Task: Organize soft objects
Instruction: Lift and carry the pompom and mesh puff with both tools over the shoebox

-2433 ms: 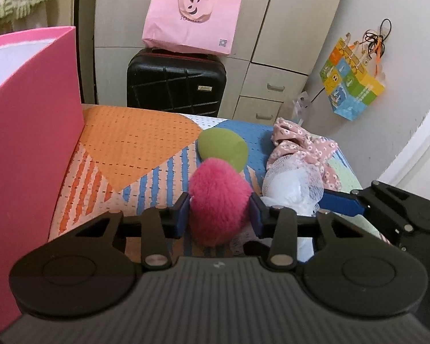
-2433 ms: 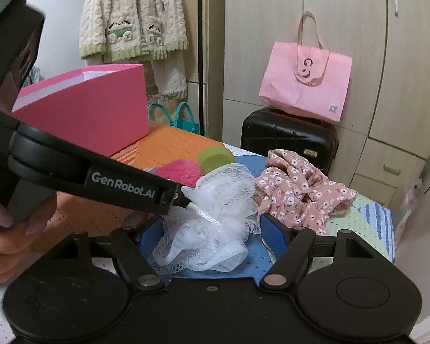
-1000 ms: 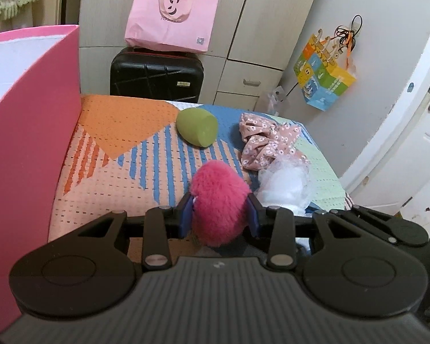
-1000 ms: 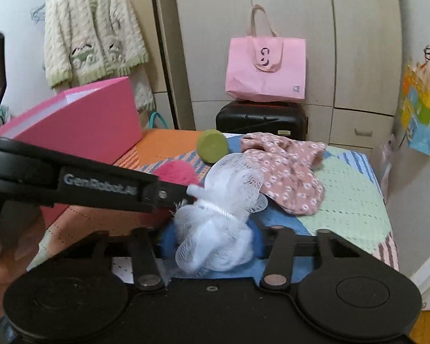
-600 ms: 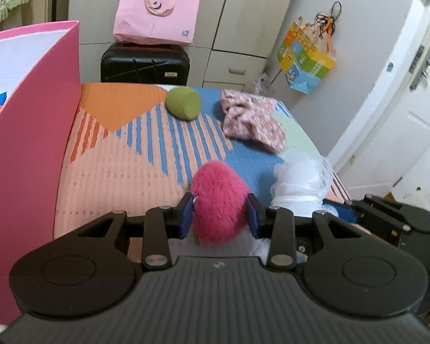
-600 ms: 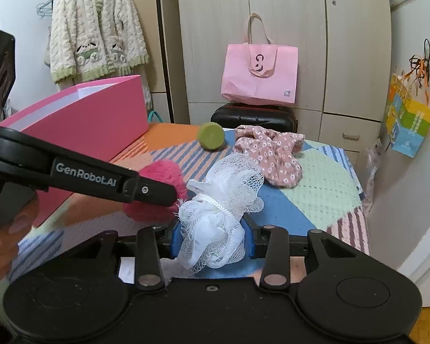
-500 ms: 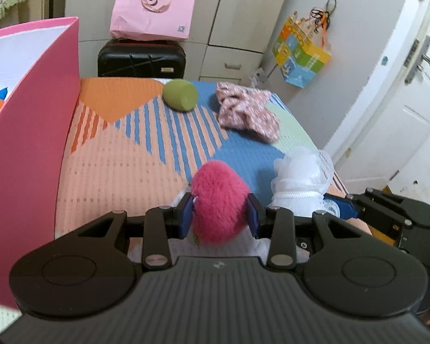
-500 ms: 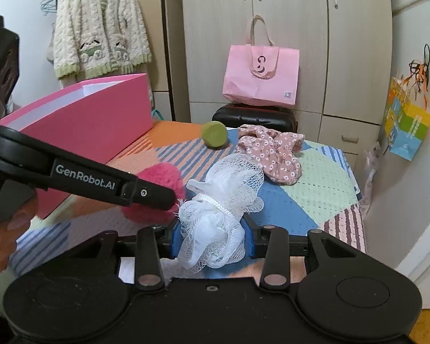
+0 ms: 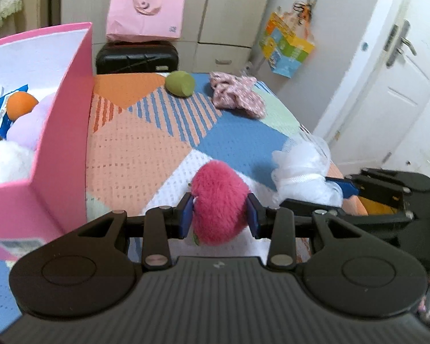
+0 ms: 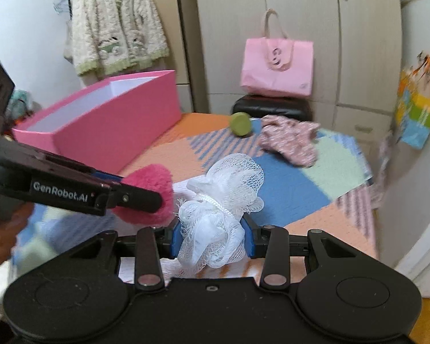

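Note:
My left gripper [image 9: 219,215] is shut on a fluffy pink pom-pom [image 9: 219,200] and holds it above the patterned bedspread [image 9: 146,143]. My right gripper [image 10: 212,238] is shut on a white mesh bath puff [image 10: 223,200], just right of the left one. The puff also shows in the left wrist view [image 9: 301,169], and the pom-pom in the right wrist view [image 10: 149,189]. An open pink box [image 9: 60,143] stands at the left and holds an orange ball [image 9: 21,104], a lilac plush [image 9: 28,123] and a white plush. A green sponge ball [image 9: 180,83] and a floral pink cloth [image 9: 238,96] lie at the far end.
A black suitcase [image 9: 136,58] with a pink tote bag [image 9: 144,14] stands behind the bed against cupboards. A colourful bag [image 9: 289,48] hangs on the right wall by a white door [image 9: 387,100]. A knitted cardigan [image 10: 116,25] hangs at the far left.
Both grippers have pulled back and risen from the bed, carrying the pom-pom and the puff. More of the bed and the inside of the pink box have come into view.

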